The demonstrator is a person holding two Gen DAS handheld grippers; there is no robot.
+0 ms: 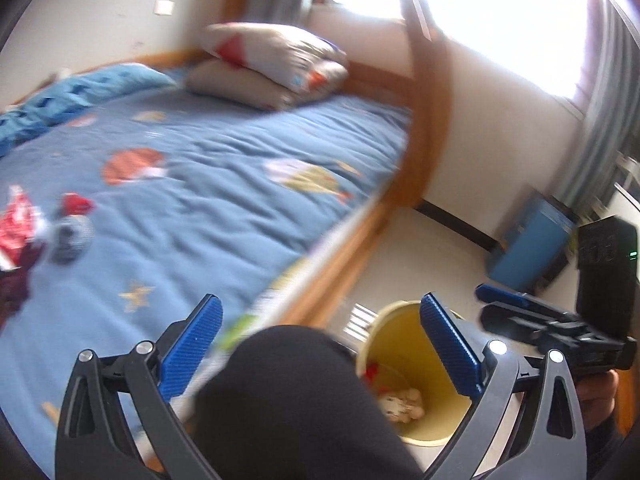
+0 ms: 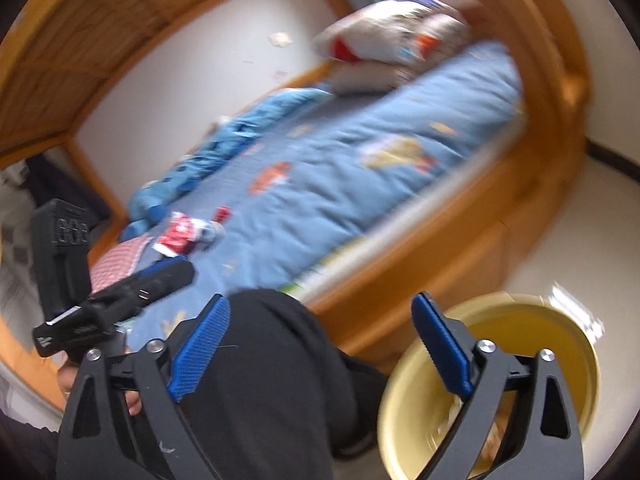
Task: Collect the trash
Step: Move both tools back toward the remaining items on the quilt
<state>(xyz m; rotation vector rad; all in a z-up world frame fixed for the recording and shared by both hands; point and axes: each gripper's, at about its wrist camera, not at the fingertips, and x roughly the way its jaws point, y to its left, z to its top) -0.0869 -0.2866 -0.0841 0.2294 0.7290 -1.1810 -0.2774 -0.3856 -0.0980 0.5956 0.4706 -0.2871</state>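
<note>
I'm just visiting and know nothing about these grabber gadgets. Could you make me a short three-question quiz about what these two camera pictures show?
1. True or false: the round yellow plastic bin on the floor beside the wooden bed frame already has something in it.
2. Multiple choice: the crumpled red and white wrappers lie (A) inside the bin, (B) on the blue patterned quilt, (C) on the stacked pillows.
3. Fill in: the left gripper and the right gripper both have their blue-padded jaws ____, holding nothing.

Key: 1 true, pale and red scraps lie at its bottom. 2 B. 3 open.
</note>
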